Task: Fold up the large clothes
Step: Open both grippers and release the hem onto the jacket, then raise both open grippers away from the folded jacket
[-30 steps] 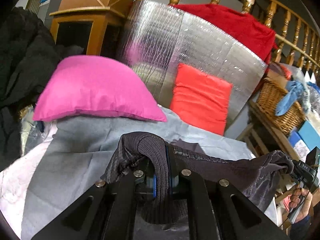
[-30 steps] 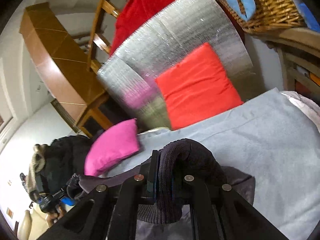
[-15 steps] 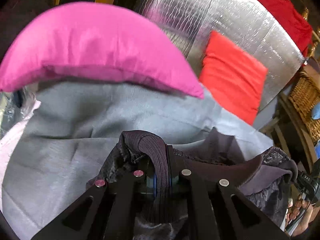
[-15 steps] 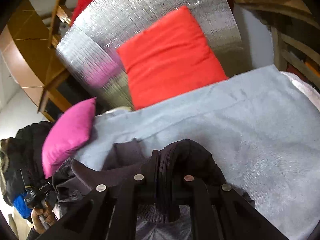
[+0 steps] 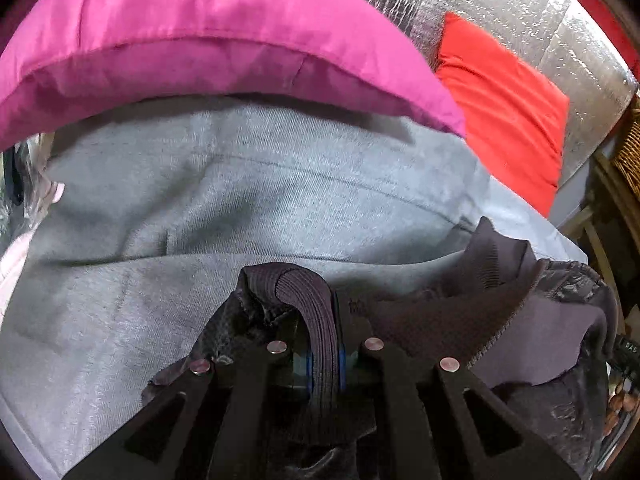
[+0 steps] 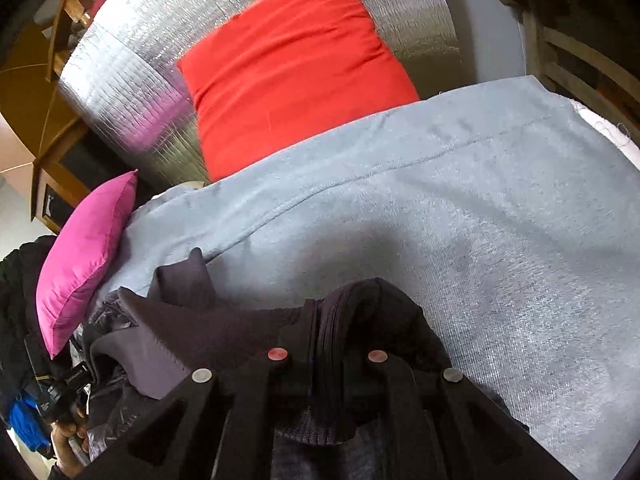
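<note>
The left gripper (image 5: 324, 322) has its jaws closed tight on a ribbed band of the dark jacket (image 5: 516, 332), the band bulging up and over between the two fingers with blue pad edges showing either side of it. The right gripper (image 6: 332, 334) is pinched the same way on another ribbed hem of the same garment, the knit humped up between its fingers.

From the left jaws the jacket runs off to the right, its collar standing up and a shiny quilted lining showing at the far right edge; from the right jaws it runs off to the left, lying low over the grey blanket (image 5: 240, 200) that covers the bed. Ahead of both jaws the blanket stretches bare, with one stitched seam crossing it.

Beyond the left jaws, close ahead and above, sits a pink pillow (image 5: 208, 36); a red cushion (image 6: 292, 68) leans on a silver foil sheet (image 6: 120, 76) ahead of the right jaws.

At the right edge of the left view, small white letters reading "DAS" show on the other device; no other writing is legible.
</note>
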A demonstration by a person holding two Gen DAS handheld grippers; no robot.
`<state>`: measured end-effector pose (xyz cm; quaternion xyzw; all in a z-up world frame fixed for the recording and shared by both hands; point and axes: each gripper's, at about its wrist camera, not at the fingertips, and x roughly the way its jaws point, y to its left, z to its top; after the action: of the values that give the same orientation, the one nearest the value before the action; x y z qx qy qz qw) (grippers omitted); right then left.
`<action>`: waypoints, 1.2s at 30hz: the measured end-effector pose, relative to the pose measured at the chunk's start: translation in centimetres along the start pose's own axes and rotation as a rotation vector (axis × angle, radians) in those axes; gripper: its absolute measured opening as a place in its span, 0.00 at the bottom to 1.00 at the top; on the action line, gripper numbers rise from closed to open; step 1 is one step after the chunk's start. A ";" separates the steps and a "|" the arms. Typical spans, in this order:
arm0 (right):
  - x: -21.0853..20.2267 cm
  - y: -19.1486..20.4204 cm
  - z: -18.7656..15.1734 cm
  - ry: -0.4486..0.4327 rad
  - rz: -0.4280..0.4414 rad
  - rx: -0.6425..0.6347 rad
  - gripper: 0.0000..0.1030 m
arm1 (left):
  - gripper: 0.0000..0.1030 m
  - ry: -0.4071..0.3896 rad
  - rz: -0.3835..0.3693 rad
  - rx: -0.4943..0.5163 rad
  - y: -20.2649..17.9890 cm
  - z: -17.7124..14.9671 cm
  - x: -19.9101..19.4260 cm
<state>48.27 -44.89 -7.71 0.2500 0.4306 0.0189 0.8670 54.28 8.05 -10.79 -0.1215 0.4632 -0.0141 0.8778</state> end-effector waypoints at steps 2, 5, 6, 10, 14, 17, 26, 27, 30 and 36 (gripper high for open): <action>0.5 -0.3 0.1 0.017 0.001 0.010 0.10 | 0.11 0.015 0.007 -0.003 -0.1 0.0 0.6; 0.8 -0.7 0.3 0.042 0.030 0.043 0.11 | 0.13 0.031 -0.014 -0.045 0.1 0.4 0.3; 0.6 -0.8 0.3 0.043 0.046 0.053 0.12 | 0.14 0.041 -0.031 -0.058 0.2 0.7 0.2; -1.2 -0.5 0.7 0.043 0.123 0.063 0.20 | 0.33 0.070 -0.124 -0.129 1.3 1.4 -1.8; -5.3 -0.9 1.4 -0.080 0.117 0.072 1.00 | 0.84 -0.133 -0.010 -0.164 2.8 1.7 -5.9; -7.4 -1.6 1.7 -0.113 0.134 0.081 1.00 | 0.84 -0.124 -0.026 -0.171 3.6 2.0 -6.7; -8.7 -3.5 -4.2 0.044 0.053 -0.118 1.00 | 0.84 -0.004 -0.063 0.030 5.9 -3.9 -6.9; -8.8 -4.0 -5.2 0.058 0.053 -0.121 1.00 | 0.84 0.003 -0.069 0.048 6.1 -5.0 -7.0; -10.4 -5.4 -8.1 0.049 0.080 -0.100 1.00 | 0.84 0.011 -0.094 0.090 6.2 -7.6 -7.8; -11.6 -5.9 -11.8 0.091 0.170 -0.061 1.00 | 0.84 -0.032 -0.148 0.082 6.6 -10.5 -10.9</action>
<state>30.98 -48.00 -7.76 0.2581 0.4460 0.1168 0.8490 38.89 13.86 -9.18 -0.1197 0.4381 -0.0958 0.8857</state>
